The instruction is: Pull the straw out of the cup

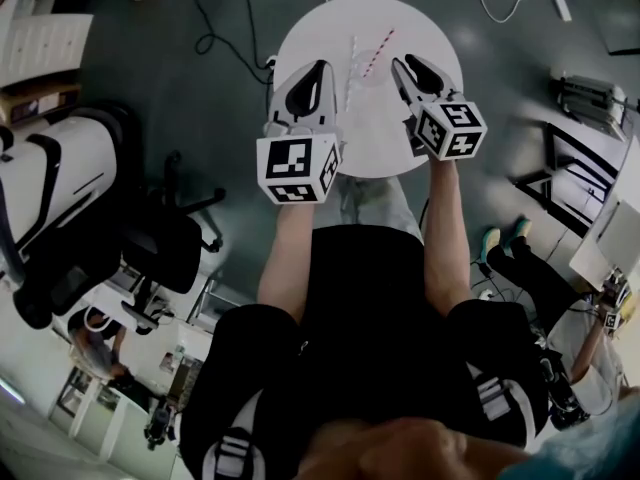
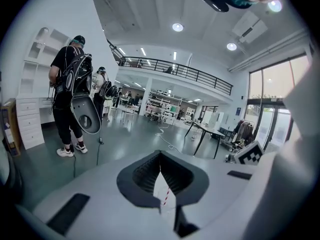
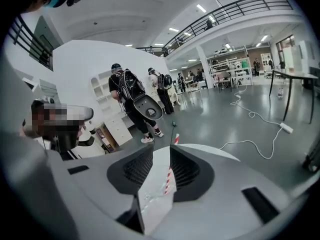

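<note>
A red-and-white striped straw (image 1: pixel 380 52) lies slanted at the far side of the round white table (image 1: pixel 320 28). Just left of it is a faint clear cup (image 1: pixel 352 73), hard to make out. My right gripper (image 1: pixel 403 60) is open close by the straw's near end. In the right gripper view the straw (image 3: pixel 170 176) shows in the gap of the right gripper (image 3: pixel 161 151), and neither pad presses on it. My left gripper (image 1: pixel 326 66) hangs left of the cup. Its tips meet in the left gripper view (image 2: pixel 160 156), so it is shut. Whether it pinches anything thin I cannot tell.
A black office chair (image 1: pixel 160 238) stands left of the table, with cables (image 1: pixel 215 38) on the floor behind it. A seated person's legs (image 1: pixel 530 268) are at the right. Two people with backpacks (image 2: pixel 67 94) stand by white drawers, and a black desk (image 2: pixel 207 131) stands further off.
</note>
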Demonstrator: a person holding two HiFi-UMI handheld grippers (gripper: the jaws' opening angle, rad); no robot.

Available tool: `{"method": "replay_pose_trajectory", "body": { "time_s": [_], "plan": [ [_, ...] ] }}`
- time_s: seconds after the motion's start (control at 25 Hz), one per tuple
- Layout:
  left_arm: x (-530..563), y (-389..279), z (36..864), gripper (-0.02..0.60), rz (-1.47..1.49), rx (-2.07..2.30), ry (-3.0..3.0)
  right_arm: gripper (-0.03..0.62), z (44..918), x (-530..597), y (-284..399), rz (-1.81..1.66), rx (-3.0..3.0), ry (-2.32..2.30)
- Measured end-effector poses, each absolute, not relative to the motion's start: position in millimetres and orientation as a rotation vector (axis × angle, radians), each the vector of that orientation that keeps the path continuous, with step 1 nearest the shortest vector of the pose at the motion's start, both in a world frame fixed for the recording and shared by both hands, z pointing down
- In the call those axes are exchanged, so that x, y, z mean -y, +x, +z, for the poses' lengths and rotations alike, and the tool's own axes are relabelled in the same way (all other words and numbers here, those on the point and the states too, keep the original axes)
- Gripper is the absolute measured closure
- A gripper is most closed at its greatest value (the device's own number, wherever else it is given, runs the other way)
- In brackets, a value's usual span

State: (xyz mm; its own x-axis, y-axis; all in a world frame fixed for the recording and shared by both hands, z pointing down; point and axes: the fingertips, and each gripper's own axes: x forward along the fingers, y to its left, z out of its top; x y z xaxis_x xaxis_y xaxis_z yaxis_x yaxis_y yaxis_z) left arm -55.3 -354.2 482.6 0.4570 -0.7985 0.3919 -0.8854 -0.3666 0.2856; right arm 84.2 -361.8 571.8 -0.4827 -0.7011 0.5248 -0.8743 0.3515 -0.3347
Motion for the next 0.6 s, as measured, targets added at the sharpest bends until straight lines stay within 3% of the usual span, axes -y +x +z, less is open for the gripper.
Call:
{"method": "replay_pose_trajectory", "body": {
  "time_s": [0.6],
  "plan": [
    [360, -80, 497, 0.572, 0.29, 1.473, 2.184, 0.474, 642, 391, 70, 0.96, 2.325, 1.349]
  ]
}}
